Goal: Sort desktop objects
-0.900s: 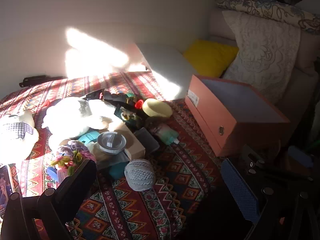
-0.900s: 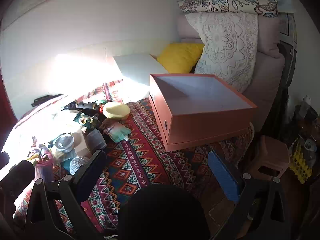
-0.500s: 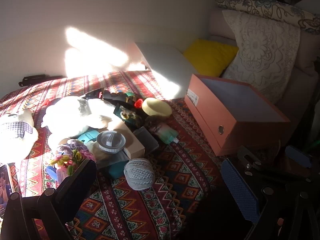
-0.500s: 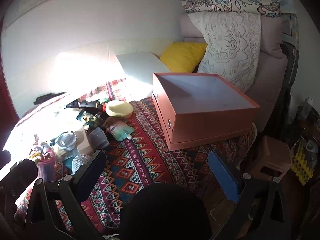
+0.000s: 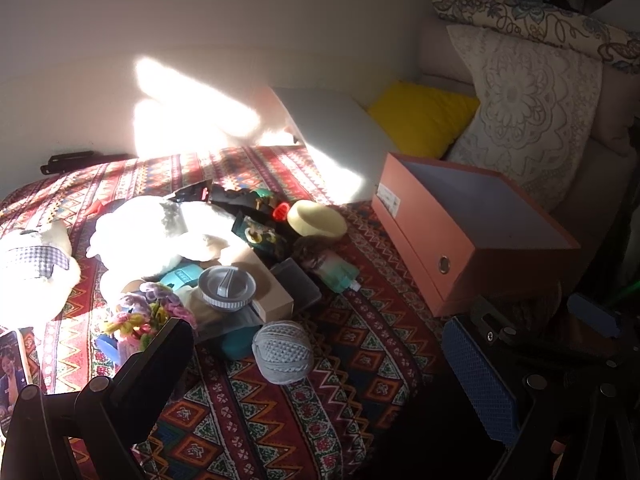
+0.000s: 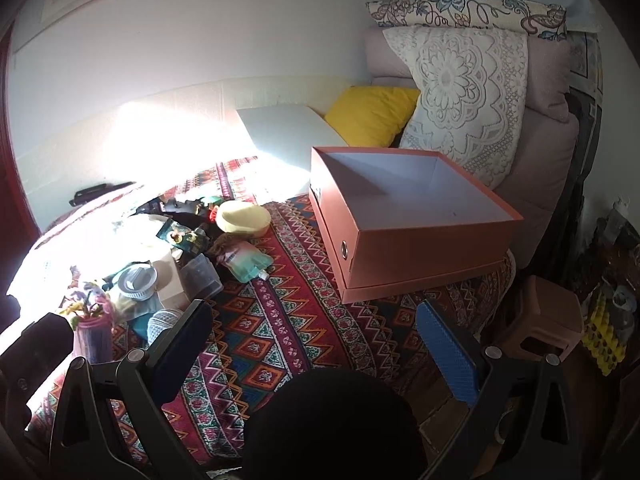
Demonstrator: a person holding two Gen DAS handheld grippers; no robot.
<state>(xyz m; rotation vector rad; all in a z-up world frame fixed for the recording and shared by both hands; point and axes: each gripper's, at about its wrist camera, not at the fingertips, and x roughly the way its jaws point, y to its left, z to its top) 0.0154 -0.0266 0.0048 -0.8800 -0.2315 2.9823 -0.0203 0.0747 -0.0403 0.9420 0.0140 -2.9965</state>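
A heap of small objects lies on the patterned cloth (image 5: 360, 344): a grey yarn ball (image 5: 283, 351), a grey round lid (image 5: 227, 288) on a tan box, a yellow round tin (image 5: 317, 219), a doll pouch (image 5: 329, 266), a white plush toy (image 5: 160, 232) and a pot of crochet flowers (image 5: 150, 316). An empty orange box (image 6: 408, 216) stands to the right. My left gripper (image 5: 320, 364) is open, held above the cloth's near edge, short of the yarn ball. My right gripper (image 6: 316, 344) is open too, hovering in front of the orange box with nothing between its fingers.
A white box lid (image 6: 288, 132) leans on the wall behind the orange box. A yellow cushion (image 6: 370, 114) and a lace pillow (image 6: 464, 92) rest on the sofa. A brown stool (image 6: 548, 320) stands on the floor at right. A photo card (image 5: 14, 364) lies at far left.
The right gripper's view has drifted slightly, so the box and heap sit a little further right and lower. The left view is almost unchanged. Both grippers stay open.
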